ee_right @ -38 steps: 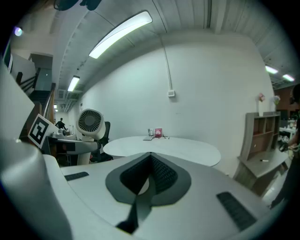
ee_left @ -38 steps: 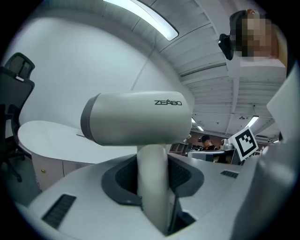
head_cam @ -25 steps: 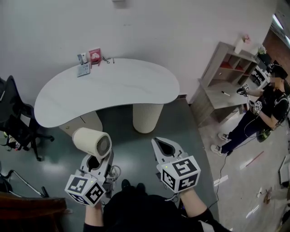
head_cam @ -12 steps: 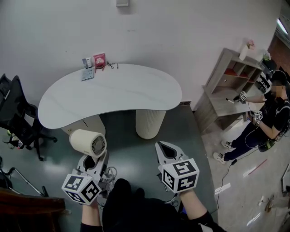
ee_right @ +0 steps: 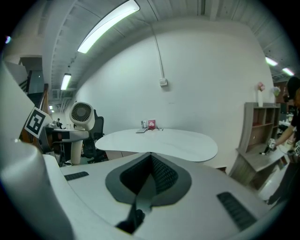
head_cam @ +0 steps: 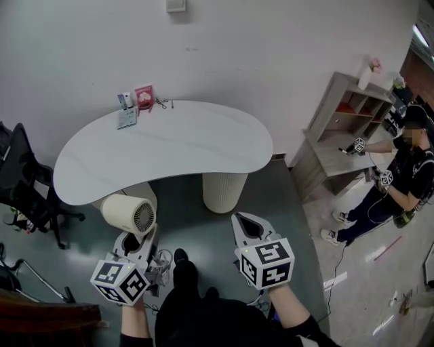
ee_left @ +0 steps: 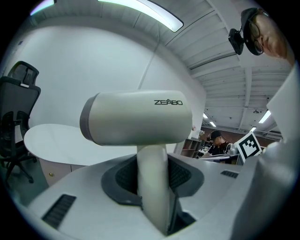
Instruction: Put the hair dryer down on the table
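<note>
Hair dryer [ee_left: 138, 117] looks rigid, smooth and likely top-heavy; your left gripper [ee_left: 152, 185] clamps its handle, so keep that hold. Right gripper [ee_right: 151, 164] sits closed, empty.

A black office chair [head_cam: 24, 183] stands at the left, on the dark grey floor [head_cam: 196, 223]. Near the white wall [head_cam: 271, 54], a pink box [head_cam: 143, 97], a small pale bottle [head_cam: 125, 101] and a flat grey booklet [head_cam: 126, 118] sit grouped together, with a thin pair of glasses [head_cam: 163, 104] just beside the box. A square plate [head_cam: 175, 5] is fixed high on the wall. At the right is a light wooden shelf unit [head_cam: 339, 129] with a vase holding a pink flower [head_cam: 369, 73] on top. A person in dark clothes [head_cam: 400, 179] stands at its lower shelf. A long ceiling light [ee_right: 108, 26] glows overhead.
</note>
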`<state>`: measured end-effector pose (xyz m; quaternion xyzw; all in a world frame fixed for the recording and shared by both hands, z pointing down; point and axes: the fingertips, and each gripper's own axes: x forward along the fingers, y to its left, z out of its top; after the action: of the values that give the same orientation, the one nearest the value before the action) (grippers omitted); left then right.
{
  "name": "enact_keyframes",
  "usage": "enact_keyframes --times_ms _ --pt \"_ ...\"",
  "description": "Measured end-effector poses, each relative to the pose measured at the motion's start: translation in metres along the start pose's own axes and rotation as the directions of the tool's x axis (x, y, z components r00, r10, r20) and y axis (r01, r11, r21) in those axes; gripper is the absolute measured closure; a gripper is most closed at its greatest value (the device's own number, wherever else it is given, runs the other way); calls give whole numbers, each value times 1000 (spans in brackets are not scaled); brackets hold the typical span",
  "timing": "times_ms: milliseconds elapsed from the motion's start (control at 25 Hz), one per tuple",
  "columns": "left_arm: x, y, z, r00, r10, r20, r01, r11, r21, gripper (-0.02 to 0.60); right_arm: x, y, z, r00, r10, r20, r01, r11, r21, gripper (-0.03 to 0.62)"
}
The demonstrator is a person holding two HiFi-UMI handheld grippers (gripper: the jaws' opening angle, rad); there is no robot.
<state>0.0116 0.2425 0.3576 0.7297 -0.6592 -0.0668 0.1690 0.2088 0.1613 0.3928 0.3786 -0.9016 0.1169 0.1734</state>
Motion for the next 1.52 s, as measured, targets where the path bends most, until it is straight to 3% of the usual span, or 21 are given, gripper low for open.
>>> enact_keyframes --times_ms 800,1520 --pt "124 113 40 995 -71 -64 70 997 -15 436 162 5 49 996 -33 -79 34 999 16 592" --pt "178 230 92 993 -38 -115 42 999 35 437 275 29 87 991 -49 -128 49 999 -3 592"
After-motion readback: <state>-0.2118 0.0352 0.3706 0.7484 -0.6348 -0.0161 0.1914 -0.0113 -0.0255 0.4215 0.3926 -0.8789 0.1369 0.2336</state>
